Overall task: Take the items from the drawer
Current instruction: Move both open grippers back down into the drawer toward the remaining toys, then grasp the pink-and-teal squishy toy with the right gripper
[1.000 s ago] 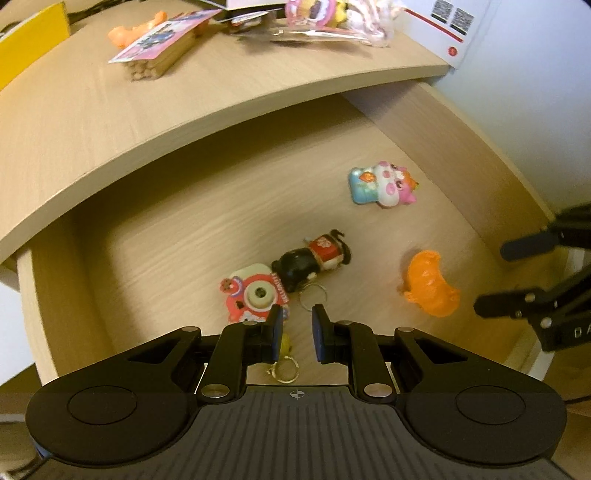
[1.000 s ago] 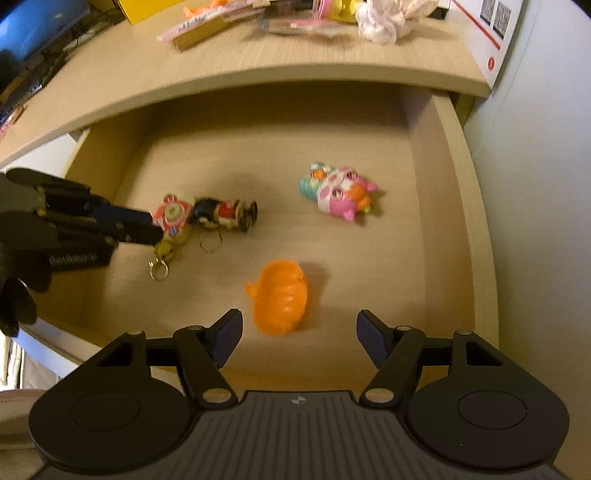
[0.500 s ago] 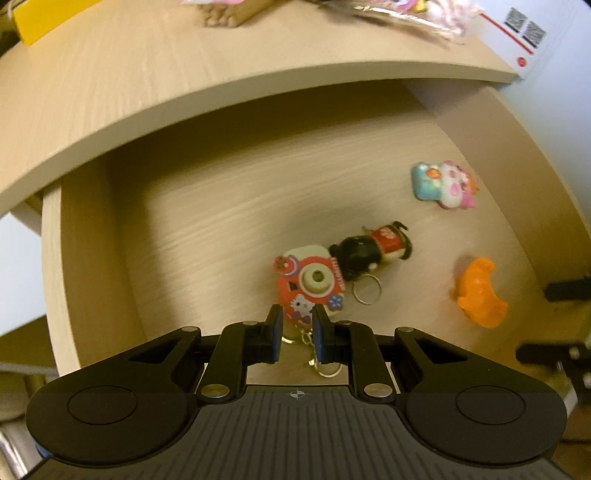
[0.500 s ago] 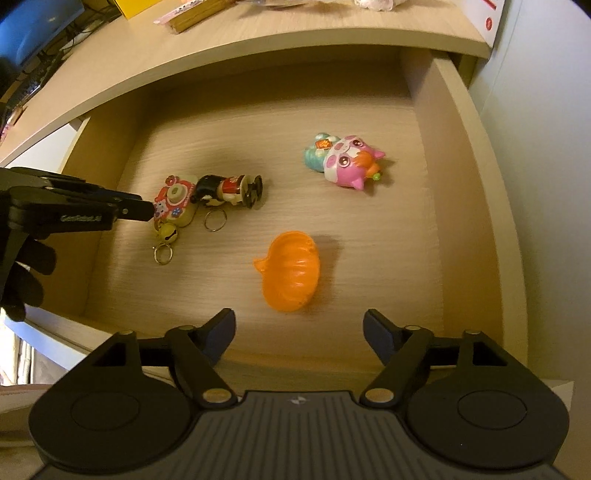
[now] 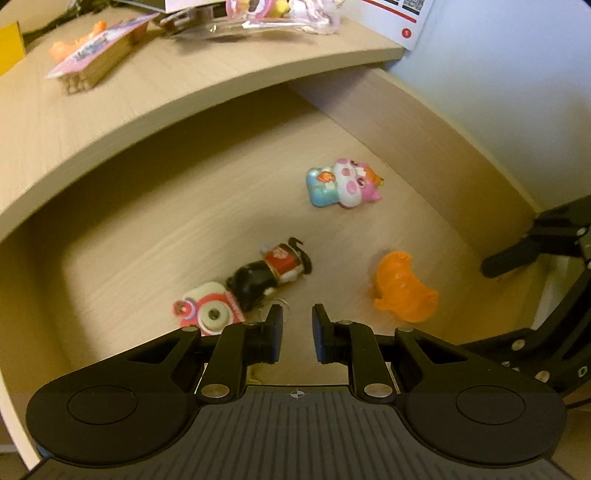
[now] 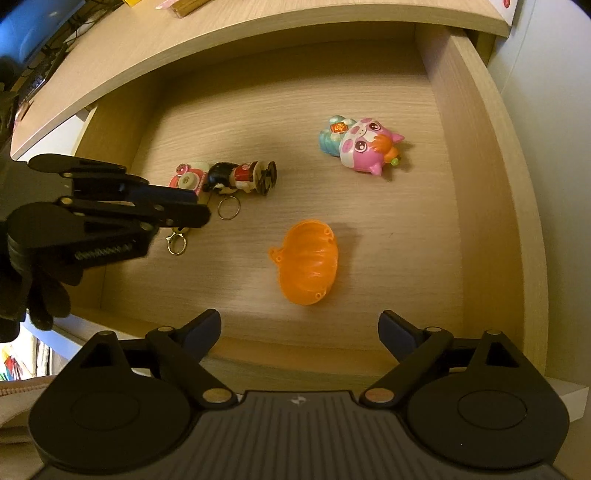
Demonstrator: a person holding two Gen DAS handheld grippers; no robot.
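The drawer (image 6: 476, 192) stood pulled out beneath the desk top (image 5: 110, 122), and four small toys lay on its wooden floor. The left gripper (image 5: 297, 334) hung low over the near left part of the drawer with a narrow gap between its fingers and nothing held in that gap; it was slightly parted, gripping nothing. Just beyond its left finger lay a pink camera keychain (image 5: 208, 312), touching a doll keychain (image 5: 271, 271) with a black head and red body that lay on its side. In the right wrist view the left gripper's fingertips covered part of the camera keychain, and two metal key rings (image 6: 229, 208) lay on the floor just beside them. The right gripper (image 6: 299, 330) was spread wide and empty, held above the near edge of the drawer. Ahead of it, between its fingers in the view but apart from them, lay an orange pumpkin shell (image 6: 306, 262), hollow side up. Farther back, toward the right wall, lay a pink and blue animal toy (image 6: 360, 146), well apart from the others. On the desk top sat a flat pink packet (image 5: 96, 55) and some clear wrappers (image 5: 266, 18), blurred.
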